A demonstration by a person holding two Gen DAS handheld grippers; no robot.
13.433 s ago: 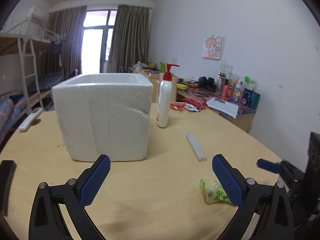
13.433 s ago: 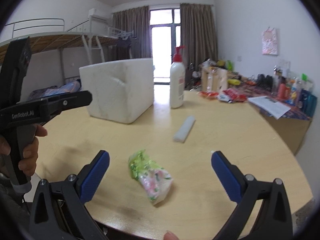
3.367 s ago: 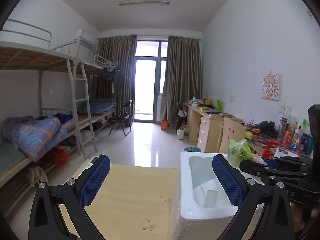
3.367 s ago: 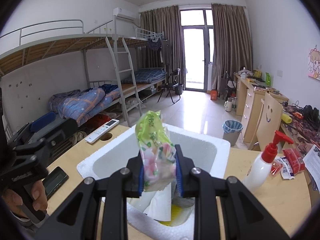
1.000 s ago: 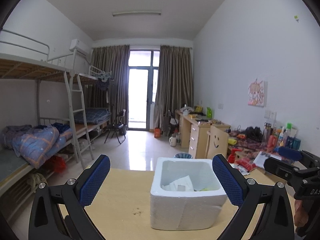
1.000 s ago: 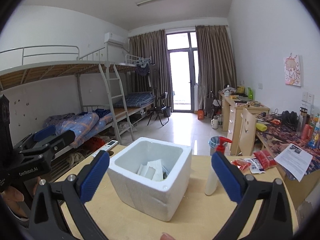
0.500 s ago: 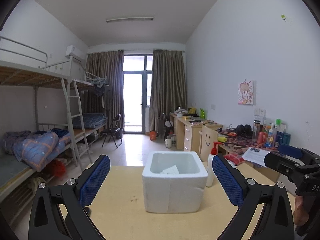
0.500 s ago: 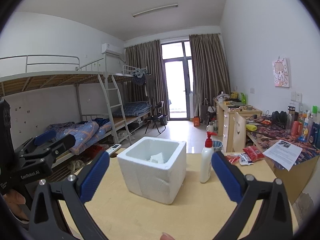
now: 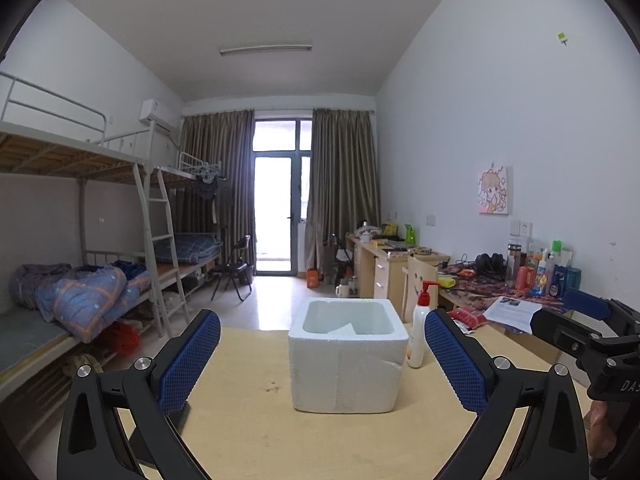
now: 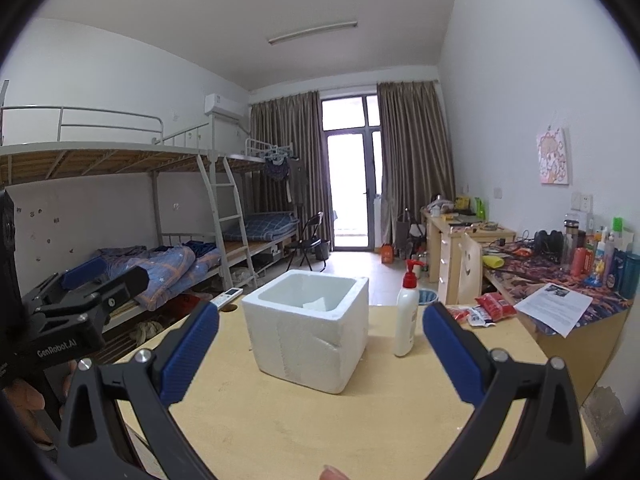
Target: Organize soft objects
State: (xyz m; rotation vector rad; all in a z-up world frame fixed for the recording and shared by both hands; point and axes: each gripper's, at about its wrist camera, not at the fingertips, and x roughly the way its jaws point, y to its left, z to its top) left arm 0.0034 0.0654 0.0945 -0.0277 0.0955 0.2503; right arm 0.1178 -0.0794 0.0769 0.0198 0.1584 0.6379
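Centrally, grainy white square foam box [image 9: 347, 364] on smooth wooden table [image 9: 256, 432]

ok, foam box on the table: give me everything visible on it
The foam box is a white, roughly cubic polystyrene container with thick walls and a grainy surface, open-topped, no lid in view. It stands upright on the wooden table. A dent and a crease mark one side wall in the right wrist view. White paper-like pieces peek above the inner rim. A pump bottle stands just beside it. Neither gripper touches it.
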